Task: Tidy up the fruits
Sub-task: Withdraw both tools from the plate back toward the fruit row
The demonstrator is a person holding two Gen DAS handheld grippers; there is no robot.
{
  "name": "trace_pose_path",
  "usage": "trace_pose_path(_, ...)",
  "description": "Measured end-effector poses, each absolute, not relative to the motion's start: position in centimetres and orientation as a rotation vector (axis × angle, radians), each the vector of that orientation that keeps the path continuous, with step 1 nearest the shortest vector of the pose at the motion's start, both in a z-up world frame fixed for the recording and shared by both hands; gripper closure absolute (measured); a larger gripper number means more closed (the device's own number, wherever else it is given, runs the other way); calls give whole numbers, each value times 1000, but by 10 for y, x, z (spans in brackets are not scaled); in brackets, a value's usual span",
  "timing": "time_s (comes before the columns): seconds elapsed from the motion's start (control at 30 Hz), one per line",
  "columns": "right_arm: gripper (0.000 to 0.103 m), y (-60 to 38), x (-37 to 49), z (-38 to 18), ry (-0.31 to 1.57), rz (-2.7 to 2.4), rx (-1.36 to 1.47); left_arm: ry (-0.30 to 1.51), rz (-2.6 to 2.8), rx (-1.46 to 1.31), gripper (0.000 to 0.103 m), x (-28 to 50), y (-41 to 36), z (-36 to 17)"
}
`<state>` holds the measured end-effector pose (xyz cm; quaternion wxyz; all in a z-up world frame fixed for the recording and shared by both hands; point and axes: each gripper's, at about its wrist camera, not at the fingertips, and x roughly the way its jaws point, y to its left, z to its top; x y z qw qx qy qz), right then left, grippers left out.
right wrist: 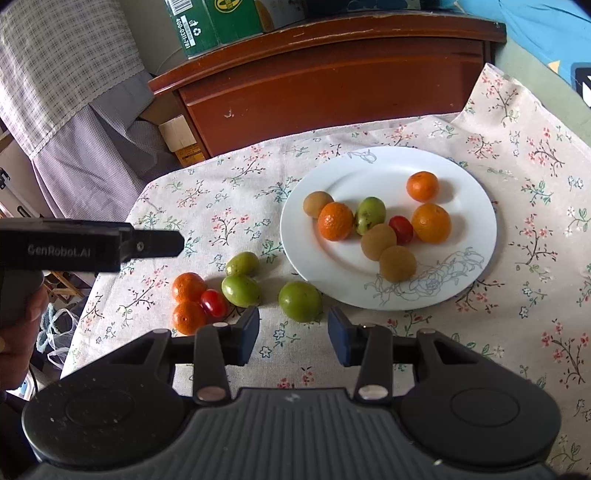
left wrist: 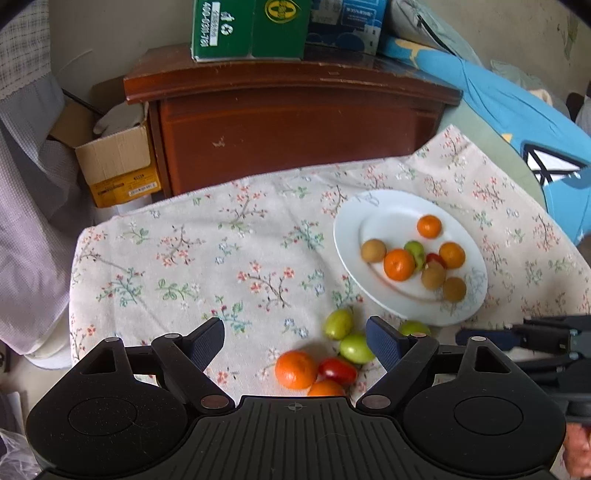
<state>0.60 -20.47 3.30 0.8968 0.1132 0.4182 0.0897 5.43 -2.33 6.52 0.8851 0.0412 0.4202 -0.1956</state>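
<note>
Fruits lay in 2 groups on the flowered tablecloth (right wrist: 517, 229): 8 sat on the white plate (right wrist: 476, 192), and 6 waited loose on the cloth just beside its near-left rim. The loose ones were 3 green fruits, 2 small oranges and 1 red tomato (right wrist: 213, 302).

The right gripper (right wrist: 293, 338) hovered with its jaws apart and nothing between them, and the lone green fruit (right wrist: 300, 301) lay straight ahead of the gap, just beyond the fingertips, roundish with no clear long axis. That gripper looked the nearer one for it.

The left gripper (left wrist: 295, 341) stood wider open, also empty, and the cluster of orange (left wrist: 295, 369), tomato and 2 green fruits sat between and just past its fingers, toward the right finger (the oval green ones lay slanted across the gap).

Readable writing was sparse: "GenRobot.AI" ran along the left gripper's side in the right wrist view, and a green carton (right wrist: 192, 26) on the wooden cabinet (right wrist: 332, 81) showed a recycling mark and digits beginning "400".
</note>
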Motion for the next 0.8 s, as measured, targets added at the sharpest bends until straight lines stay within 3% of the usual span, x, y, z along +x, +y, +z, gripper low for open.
trace_pose_path(0.4, 61, -207, 12, 21, 889, 164, 262, 950, -509, 231, 18, 27, -38, 38)
trace_pose_path(0.7, 61, -210, 19, 12, 901, 139, 314, 978, -490, 153, 20, 30, -36, 25)
trace_pose_path(0.8, 61, -210, 23, 8, 905, 134, 330, 979, -487, 138, 28, 31, -38, 25)
